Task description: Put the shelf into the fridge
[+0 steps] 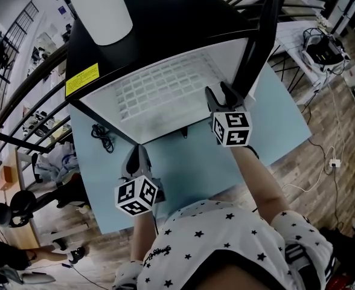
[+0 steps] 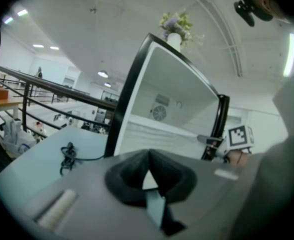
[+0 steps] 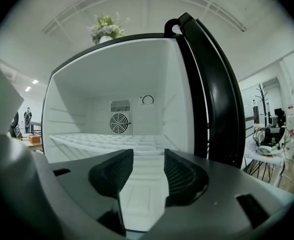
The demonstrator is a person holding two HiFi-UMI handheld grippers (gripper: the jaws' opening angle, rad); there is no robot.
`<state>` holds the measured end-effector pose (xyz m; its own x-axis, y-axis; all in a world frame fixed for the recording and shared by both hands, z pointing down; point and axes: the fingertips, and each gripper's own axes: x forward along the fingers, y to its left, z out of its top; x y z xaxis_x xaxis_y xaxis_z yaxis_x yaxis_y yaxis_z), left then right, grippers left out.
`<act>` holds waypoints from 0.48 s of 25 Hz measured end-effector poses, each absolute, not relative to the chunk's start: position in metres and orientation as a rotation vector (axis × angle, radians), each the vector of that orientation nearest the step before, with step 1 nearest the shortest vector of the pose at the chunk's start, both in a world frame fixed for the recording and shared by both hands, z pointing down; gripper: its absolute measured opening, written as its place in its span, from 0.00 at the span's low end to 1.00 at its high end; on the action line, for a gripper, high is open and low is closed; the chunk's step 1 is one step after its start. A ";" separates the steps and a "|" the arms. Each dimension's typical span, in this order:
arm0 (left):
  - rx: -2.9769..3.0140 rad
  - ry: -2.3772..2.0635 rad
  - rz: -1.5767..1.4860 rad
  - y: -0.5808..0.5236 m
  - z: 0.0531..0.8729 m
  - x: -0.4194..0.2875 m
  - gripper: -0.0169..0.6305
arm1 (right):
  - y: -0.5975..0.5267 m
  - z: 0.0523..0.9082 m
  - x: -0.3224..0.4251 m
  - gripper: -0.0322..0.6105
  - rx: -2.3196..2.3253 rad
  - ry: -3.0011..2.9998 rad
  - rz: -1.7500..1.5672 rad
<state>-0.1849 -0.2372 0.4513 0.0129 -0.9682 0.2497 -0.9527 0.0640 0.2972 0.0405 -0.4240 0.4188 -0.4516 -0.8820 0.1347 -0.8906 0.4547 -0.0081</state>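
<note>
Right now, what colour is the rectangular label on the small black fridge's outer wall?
Yellow. The rectangular label shows best in the head view.

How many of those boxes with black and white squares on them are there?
2. One marker box rides on the left claw, above the blue table. The other rides on the right claw, at the open fridge. I see no others.

Unreadable print on yellow label (image 1: 82, 79) atop fridge (image 1: 177, 23)
</note>
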 end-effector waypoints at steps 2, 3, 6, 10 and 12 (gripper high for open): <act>1.912 -1.968 -0.057 -0.237 0.451 -0.185 0.04 | -0.427 0.419 0.037 0.31 1.592 -2.588 0.145; 1.910 -1.970 -0.057 -0.236 0.451 -0.186 0.04 | -0.430 0.420 0.035 0.29 1.596 -2.589 0.157; 1.900 -1.981 -0.059 -0.234 0.451 -0.189 0.04 | -0.435 0.419 0.031 0.27 1.604 -2.583 0.171; 1.884 -1.992 -0.065 -0.232 0.452 -0.195 0.04 | -0.434 0.420 0.029 0.26 1.613 -2.586 0.135; 1.881 -1.995 -0.069 -0.232 0.452 -0.196 0.04 | -0.434 0.420 0.028 0.25 1.611 -2.588 0.130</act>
